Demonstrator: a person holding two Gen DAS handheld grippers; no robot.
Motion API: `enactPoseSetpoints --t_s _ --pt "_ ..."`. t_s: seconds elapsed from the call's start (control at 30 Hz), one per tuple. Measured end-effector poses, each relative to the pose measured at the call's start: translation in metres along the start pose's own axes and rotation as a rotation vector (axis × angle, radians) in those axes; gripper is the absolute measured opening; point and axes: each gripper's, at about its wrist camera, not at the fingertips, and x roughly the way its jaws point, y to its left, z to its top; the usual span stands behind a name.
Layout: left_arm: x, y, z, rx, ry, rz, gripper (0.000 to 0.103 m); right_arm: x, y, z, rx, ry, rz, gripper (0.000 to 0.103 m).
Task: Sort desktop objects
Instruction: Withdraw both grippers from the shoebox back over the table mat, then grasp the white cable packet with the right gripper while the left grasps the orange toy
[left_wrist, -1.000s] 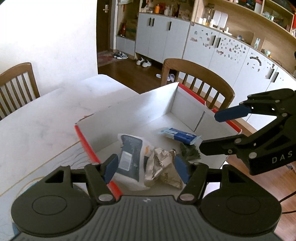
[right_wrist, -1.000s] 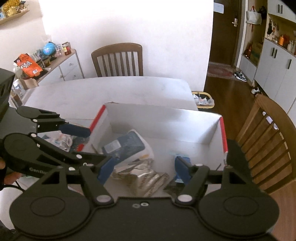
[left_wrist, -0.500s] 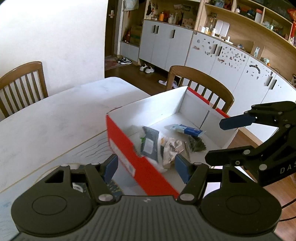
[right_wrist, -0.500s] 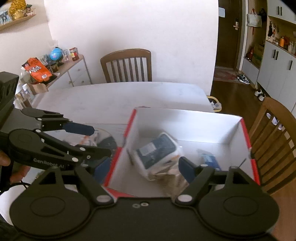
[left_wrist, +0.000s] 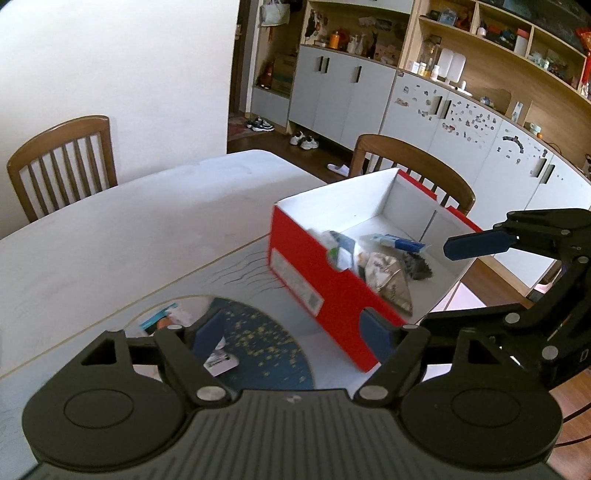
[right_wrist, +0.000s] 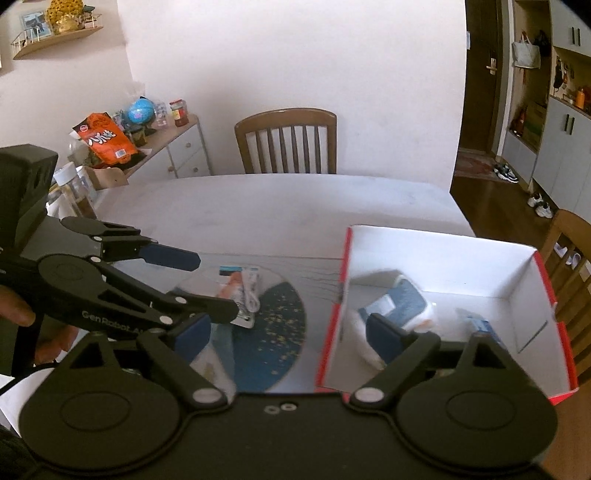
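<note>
- Closest in, the left gripper hangs tilted down over a round blue mat speckled with gold; its jaws have just been opening, stand wide and hold nothing.
- Between its blue pads a small white packet lies on the mat, with a card-like packet at about 10 o'clock from it; nothing touches either.
- The right gripper is angled down the same way, its jaws also just opened further, wide apart and empty, straddling the near corner of the red box.
- A bare hand grips the left tool's handle at the 9 o'clock edge of the right camera's view.
- The box sits on the white table at about 2 o'clock from the mat, just beside it, red outside and white within.
- Inside lie a white-and-blue pouch, a crumpled silvery wrapper, a dark ragged clump and a blue-and-white tube.
- Beyond, at 12 o'clock in the right view, a wooden chair stands at the table's far side; a second chair stands behind the box.
- Farther off, a sideboard carries an orange snack bag.
</note>
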Motion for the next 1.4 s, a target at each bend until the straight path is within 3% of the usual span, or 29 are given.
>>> enactPoseSetpoints --t_s 0.47,0.63,0.77,1.23,1.4 --pt "-0.035 0.063 -0.035 -0.042 -0.018 0.042 0.085 0.025 0.055 -0.001 0.012 0.003 0.003 0.093" --pt "-0.042 0.083 -0.045 -0.060 -0.031 0.061 0.098 0.035 0.070 -0.001 0.011 0.006 -0.012 0.093" --pt "-0.046 0.102 -0.055 -0.085 -0.036 0.085 0.099 0.047 0.075 0.000 0.015 0.012 -0.025 0.093" --pt "-0.053 0.177 -0.083 -0.192 -0.050 0.231 0.103 0.088 0.081 0.008 0.010 0.038 -0.057 0.093" --pt "-0.056 0.199 -0.092 -0.188 -0.074 0.291 0.103 0.105 0.082 0.011 0.004 0.055 -0.063 0.091"
